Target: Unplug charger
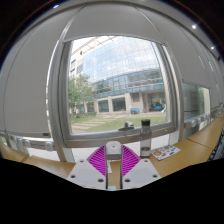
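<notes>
My gripper [113, 150] points at a large window. A small white-grey charger block [113, 146] sits between the fingertips, and both magenta pads [98, 160] press against its sides. The fingers stand close together with only a narrow slit between them, through which the wooden table shows. No cable or socket can be made out; the gripper hides what lies under the charger.
A wooden table [190, 150] runs along the window sill. A dark cylindrical bottle [146, 136] stands just right of the fingers, with flat printed papers [166, 152] beyond it. The window frame [60, 95] and a building outside fill the background.
</notes>
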`<state>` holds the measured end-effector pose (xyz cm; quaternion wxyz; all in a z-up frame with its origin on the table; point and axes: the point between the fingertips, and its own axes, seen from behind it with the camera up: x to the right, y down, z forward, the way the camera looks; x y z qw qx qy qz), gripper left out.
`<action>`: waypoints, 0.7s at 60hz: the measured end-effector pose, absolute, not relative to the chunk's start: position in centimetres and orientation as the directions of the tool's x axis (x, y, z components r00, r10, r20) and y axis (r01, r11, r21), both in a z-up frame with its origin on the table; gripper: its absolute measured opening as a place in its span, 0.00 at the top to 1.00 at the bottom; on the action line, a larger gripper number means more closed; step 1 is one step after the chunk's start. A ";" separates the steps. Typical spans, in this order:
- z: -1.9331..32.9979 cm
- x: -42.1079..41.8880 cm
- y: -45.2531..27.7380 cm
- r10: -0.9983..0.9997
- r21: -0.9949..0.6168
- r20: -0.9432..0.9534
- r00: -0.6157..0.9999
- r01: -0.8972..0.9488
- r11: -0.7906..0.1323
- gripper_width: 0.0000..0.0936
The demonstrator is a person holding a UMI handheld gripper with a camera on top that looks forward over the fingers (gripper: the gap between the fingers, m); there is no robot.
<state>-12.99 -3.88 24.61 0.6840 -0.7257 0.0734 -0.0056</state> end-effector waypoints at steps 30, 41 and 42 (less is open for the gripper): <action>5.7 2.5 -3.5 -0.166 -0.911 -0.055 0.985 -0.117 -0.396 0.83; 1.0 1.9 -3.2 -0.132 -0.864 -0.112 0.985 -0.162 -0.476 0.78; 0.9 1.9 -3.3 -0.131 -0.863 -0.114 0.985 -0.163 -0.478 0.77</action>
